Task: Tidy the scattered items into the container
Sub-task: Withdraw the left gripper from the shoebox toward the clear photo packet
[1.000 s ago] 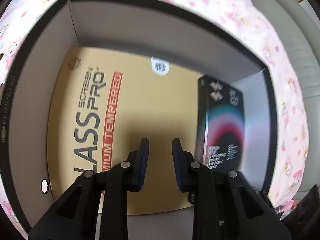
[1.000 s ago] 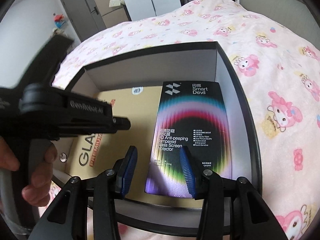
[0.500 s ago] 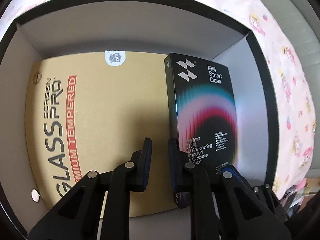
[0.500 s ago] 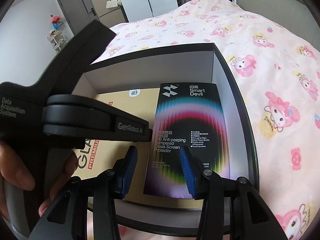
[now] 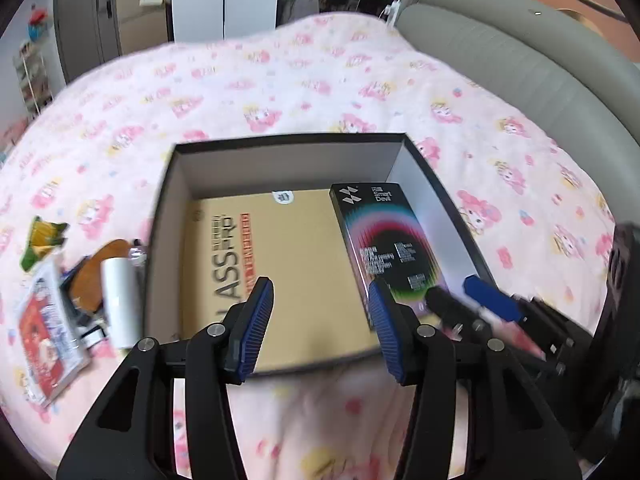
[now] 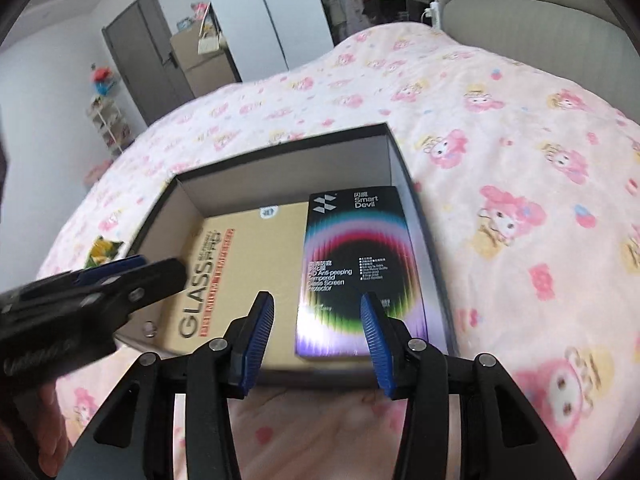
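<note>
Ahead of both wide, empty jaws, the box (image 5: 176, 208) holds two screen-protector packs (image 6: 356, 264); loose items (image 5: 116, 296) lie left.

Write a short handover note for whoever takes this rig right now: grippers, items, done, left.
Left gripper: jaws open, empty, above the box's near edge.
Right gripper: jaws open, empty, at the near edge too.
Done: tan screen-protector pack and black Smart Devil pack lie flat side by side in the black box.
Left: white tube, red card and other small items on the blanket, left of the box.

Two packages (image 5: 288, 264) (image 5: 384, 244), one box (image 5: 280, 140)
</note>
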Motion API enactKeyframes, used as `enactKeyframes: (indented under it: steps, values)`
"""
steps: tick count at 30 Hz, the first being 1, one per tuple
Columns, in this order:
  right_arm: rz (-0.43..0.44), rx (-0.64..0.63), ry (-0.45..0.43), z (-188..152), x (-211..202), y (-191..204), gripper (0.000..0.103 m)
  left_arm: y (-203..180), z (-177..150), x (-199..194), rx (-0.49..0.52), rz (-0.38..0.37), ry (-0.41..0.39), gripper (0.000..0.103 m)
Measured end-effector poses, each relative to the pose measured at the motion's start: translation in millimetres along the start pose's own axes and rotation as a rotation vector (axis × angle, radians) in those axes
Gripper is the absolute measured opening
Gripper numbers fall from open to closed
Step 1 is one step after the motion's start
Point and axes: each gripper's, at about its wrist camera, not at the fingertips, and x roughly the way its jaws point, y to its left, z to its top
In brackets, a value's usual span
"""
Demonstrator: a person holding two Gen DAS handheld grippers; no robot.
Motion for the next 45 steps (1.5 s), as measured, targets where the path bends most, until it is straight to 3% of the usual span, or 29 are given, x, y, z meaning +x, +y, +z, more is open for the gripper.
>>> enactKeyframes:
  steps: [5, 8, 23, 29, 45]
  values:
    - [0.000, 0.056, -0.049, -12.9, -43.9, 8.6, 0.048, -13.1, -9.0, -18.8, -0.036, -0.051, -0.015, 0.051]
    - [0.009, 0.033, -0.070, -18.2, -65.3, 24.2, 0.057, -10.7, -16.5, -37.4, -0.028, -0.063, -0.042, 0.052]
    - [0.081, -0.103, -0.093, -53.2, -105.8, 111.4, 0.058, 42.0, -50.3, -107.7, -0.073, -0.035, -0.127, 0.055]
    - [0.127, -0.142, -0.072, -63.5, -100.1, 145.9, 0.058, 68.1, -68.3, -122.8, -0.105, 0.022, -0.126, 0.055]
    - [0.242, -0.367, 0.029, -89.4, -51.3, 262.7, 0.058, 186.3, -126.7, -127.5, -0.356, 0.094, -0.123, 0.055]
